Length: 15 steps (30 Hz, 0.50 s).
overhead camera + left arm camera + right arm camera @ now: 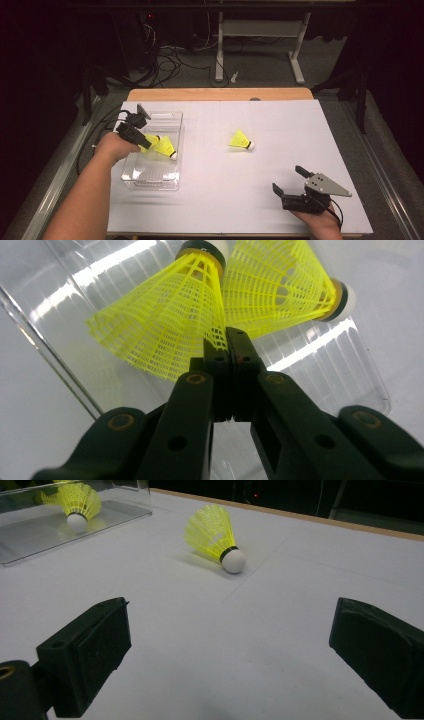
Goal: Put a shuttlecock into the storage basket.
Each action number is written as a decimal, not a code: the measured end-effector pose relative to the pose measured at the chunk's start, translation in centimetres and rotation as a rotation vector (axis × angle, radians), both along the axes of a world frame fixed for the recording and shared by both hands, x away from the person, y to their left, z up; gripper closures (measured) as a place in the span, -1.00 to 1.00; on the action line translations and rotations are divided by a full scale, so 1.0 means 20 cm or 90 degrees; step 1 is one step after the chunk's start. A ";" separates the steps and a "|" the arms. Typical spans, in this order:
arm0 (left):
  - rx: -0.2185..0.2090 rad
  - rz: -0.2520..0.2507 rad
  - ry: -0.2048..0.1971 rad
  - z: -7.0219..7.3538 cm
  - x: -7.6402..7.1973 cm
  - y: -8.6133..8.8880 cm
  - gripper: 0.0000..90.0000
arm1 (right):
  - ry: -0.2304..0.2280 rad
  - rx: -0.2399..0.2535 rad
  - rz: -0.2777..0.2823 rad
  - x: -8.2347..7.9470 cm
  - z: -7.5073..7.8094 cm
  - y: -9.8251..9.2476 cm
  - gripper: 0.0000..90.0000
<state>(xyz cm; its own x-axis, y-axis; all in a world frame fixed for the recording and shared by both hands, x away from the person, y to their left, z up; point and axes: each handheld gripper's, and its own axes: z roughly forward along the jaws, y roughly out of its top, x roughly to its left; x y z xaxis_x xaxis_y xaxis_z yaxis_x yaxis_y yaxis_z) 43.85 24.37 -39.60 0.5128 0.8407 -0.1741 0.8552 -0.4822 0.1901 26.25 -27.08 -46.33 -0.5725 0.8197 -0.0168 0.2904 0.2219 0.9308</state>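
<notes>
My left gripper (143,144) reaches into a clear plastic bin (150,184) at the table's left and is shut on the mesh skirt of a yellow shuttlecock (160,325), pinching its rim. A second yellow shuttlecock (285,285) lies right beside it in the bin (345,365), cork pointing away; the pair also shows from above (166,147). A third shuttlecock (241,140) lies on its side on the white table near the middle. My right gripper (287,179) rests near the front right, open and empty, with that shuttlecock (212,535) ahead of its jaws (230,615).
The white table sheet (280,120) has a wooden strip along its far edge. Beyond the table are a dark floor with cables and a white desk frame (260,45). In the right gripper view the bin (60,530) sits at the far left.
</notes>
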 end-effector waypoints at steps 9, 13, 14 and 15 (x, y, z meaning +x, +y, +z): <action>0.001 0.004 0.006 -0.03 -0.01 0.01 0.96 | 0.001 -0.002 0.001 0.00 0.00 0.01 -0.92; 0.005 0.003 0.009 -0.04 -0.02 0.01 0.94 | 0.002 -0.003 0.001 0.00 0.00 0.01 -0.91; 0.006 0.005 0.009 -0.04 -0.02 0.01 0.94 | 0.001 -0.003 0.001 0.00 0.00 0.01 -0.91; 0.006 0.005 0.009 -0.04 -0.02 0.01 0.94 | 0.001 -0.003 0.001 0.00 0.00 0.01 -0.91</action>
<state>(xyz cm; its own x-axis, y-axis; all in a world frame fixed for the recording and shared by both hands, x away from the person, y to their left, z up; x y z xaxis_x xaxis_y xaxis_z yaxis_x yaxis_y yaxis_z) 43.51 24.61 -40.42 0.5044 0.8460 -0.1729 0.8611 -0.4779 0.1737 26.26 -26.97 -46.36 -0.5739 0.8187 -0.0189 0.2920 0.2261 0.9293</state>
